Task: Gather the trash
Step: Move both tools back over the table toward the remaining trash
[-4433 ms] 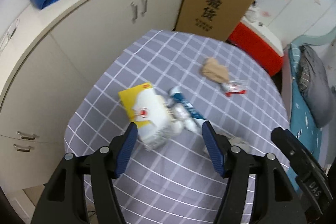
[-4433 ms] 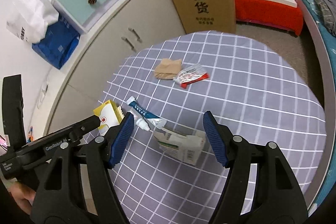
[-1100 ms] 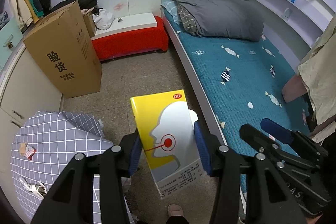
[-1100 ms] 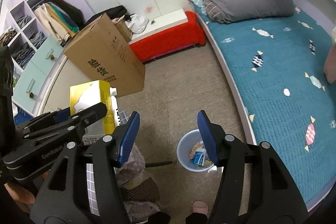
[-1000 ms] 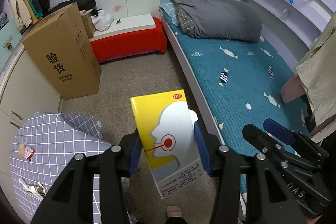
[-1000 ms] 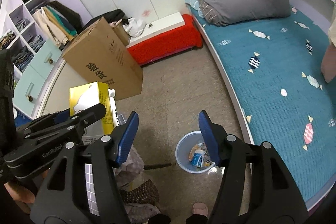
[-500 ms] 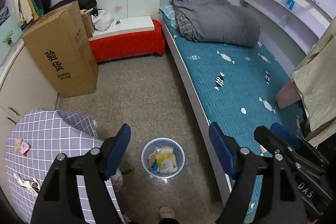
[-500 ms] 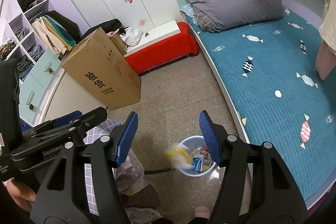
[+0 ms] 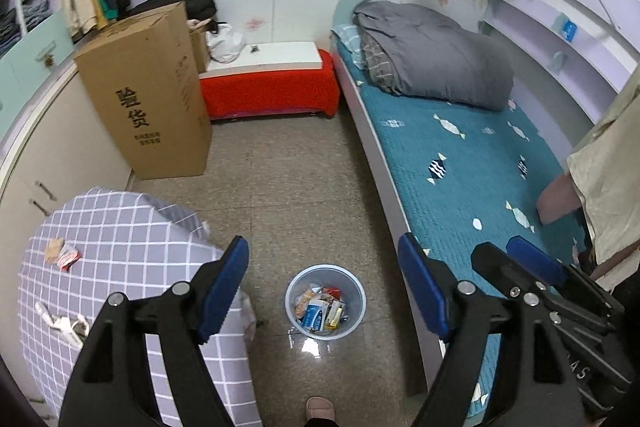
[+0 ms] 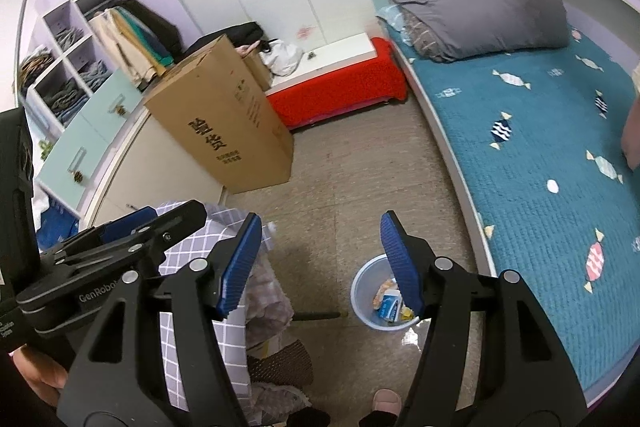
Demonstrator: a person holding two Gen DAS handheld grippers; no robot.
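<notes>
My left gripper (image 9: 322,239) hangs open and empty above the pale blue trash bin (image 9: 357,319) on the floor. Several packets lie in the bin, among them a blue-and-white box (image 9: 315,311). My right gripper (image 10: 320,219) is open too, with nothing between its pads, and the bin (image 10: 360,291) sits just behind its right finger. On the table with the grey checked cloth (image 9: 120,247) lie a brown scrap beside a red-and-white wrapper (image 9: 66,255) and a crumpled white tube (image 9: 64,323). The right gripper's fingers (image 9: 536,261) show at the right of the left wrist view.
A tall cardboard box (image 9: 152,95) stands by the cabinets, with a red-covered bench (image 9: 268,91) behind it. A bed with a teal cover (image 9: 460,155) runs along the right. A person's foot (image 9: 319,407) is near the bin. A bundle of cloth (image 10: 268,295) lies under the table.
The left gripper opened and let go of the yellow-and-white box, which dropped toward the bin. Both grippers have since shifted a little; the right one stays open.
</notes>
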